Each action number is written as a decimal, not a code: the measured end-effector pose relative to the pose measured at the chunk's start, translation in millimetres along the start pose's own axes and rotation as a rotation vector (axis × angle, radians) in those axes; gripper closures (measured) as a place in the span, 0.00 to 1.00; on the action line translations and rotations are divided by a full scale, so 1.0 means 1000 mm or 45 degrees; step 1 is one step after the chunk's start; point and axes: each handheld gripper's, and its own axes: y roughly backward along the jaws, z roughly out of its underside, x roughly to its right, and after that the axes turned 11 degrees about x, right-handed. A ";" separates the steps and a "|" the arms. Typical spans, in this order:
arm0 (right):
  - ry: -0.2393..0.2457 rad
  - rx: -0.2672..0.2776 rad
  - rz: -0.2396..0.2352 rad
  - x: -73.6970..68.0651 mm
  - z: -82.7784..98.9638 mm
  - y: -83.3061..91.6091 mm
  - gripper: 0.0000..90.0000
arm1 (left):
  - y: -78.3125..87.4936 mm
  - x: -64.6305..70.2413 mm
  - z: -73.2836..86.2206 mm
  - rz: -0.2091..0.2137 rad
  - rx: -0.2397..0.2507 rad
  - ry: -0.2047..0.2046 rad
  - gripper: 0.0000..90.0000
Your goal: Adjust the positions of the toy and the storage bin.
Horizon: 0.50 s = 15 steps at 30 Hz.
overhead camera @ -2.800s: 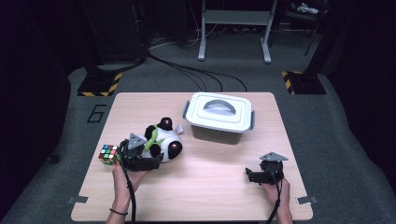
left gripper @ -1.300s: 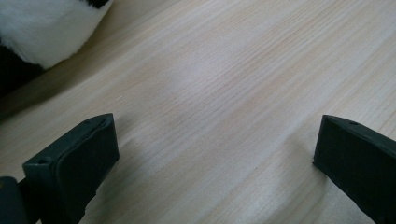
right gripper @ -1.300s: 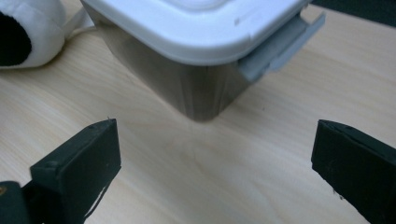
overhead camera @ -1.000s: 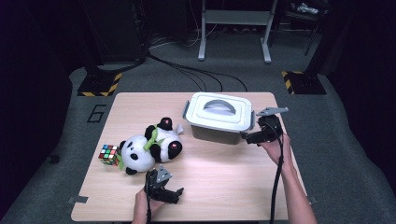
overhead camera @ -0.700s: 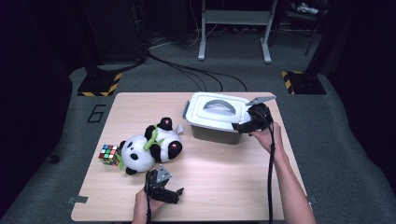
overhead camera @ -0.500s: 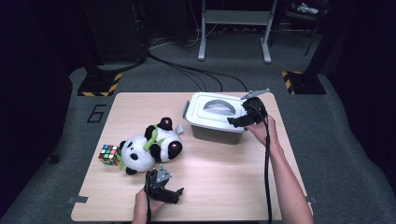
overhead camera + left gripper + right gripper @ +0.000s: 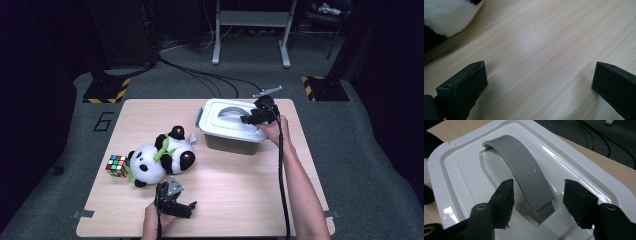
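Where it hung beside the box, right tool (image 7: 537, 195) now over grey handle (image 7: 526, 175), jaws closing, untouching.

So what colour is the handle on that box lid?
Grey handle, clearest in the right gripper view.

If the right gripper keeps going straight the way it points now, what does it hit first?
Most likely the grey handle on the white lid: it runs between the right gripper jaws, which have just been closing without pressing it yet.
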 end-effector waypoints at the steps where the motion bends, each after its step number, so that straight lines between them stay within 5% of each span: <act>1: 0.002 -0.004 -0.004 0.000 0.000 0.000 0.50 | 0.000 0.000 0.000 0.000 0.000 0.000 0.00; 6: 0.027 -0.010 -0.028 -0.002 0.001 -0.001 0.66 | 0.000 0.000 0.000 0.000 0.000 -0.001 0.00; 15: 0.066 -0.020 -0.027 -0.006 0.005 0.005 0.69 | 0.000 0.000 0.000 -0.001 -0.001 -0.004 0.00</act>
